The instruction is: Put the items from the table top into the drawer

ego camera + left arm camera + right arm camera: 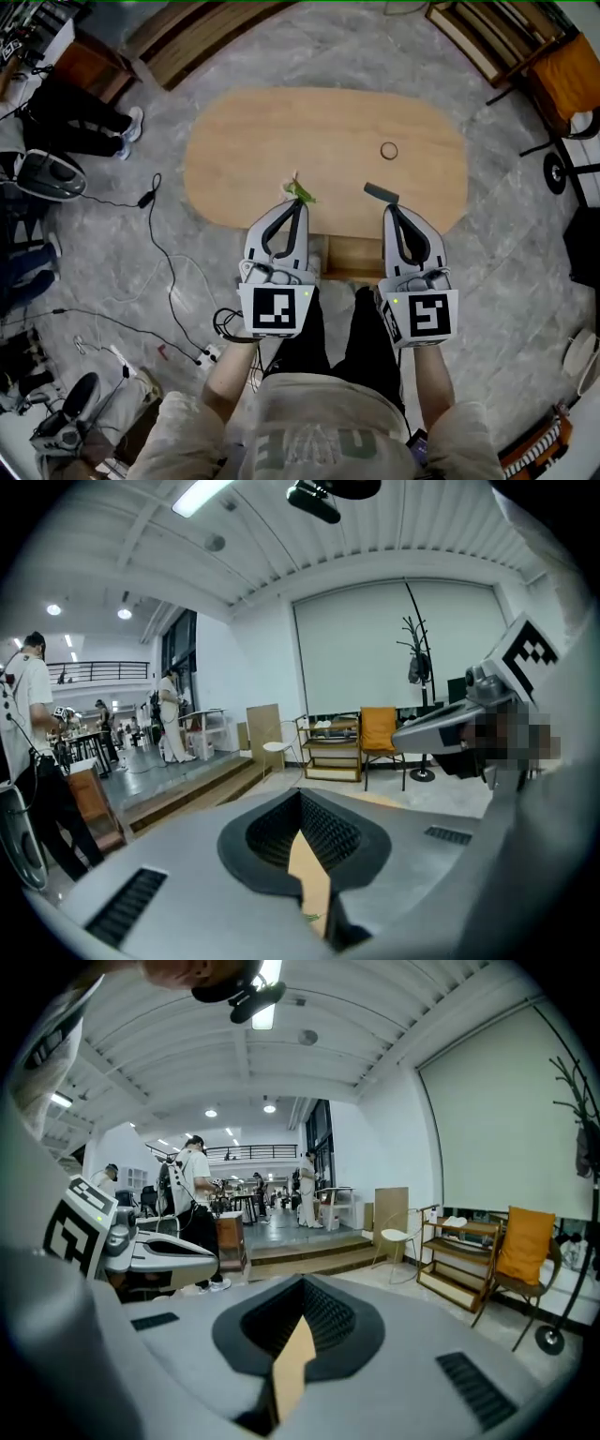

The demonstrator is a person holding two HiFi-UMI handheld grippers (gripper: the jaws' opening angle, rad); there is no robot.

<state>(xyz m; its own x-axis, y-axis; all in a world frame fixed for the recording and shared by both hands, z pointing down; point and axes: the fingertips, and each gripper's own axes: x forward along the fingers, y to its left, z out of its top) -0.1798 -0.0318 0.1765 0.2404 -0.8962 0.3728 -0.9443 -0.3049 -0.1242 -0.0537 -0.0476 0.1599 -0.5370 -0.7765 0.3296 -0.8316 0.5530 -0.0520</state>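
Grey marbled floor (506, 281), with loose black cables (164, 272) trailing at the left. An oval wooden bench (328, 131) stands at the centre. The left claw (297, 202) is fully closed, its jaws meeting at the tips with nothing gripped, and it sits over the near edge of the bench. A small green item (302, 193) lies on the bench right at that tip; contact cannot be confirmed. Between the two claws, a wooden drawer front (352, 255) shows below the near edge. The right claw (392, 208) is likewise closed and empty. A flat dark grey item (381, 192) lies just beyond its tip. A small ring (389, 150) lies further back on the bench, apart from both.
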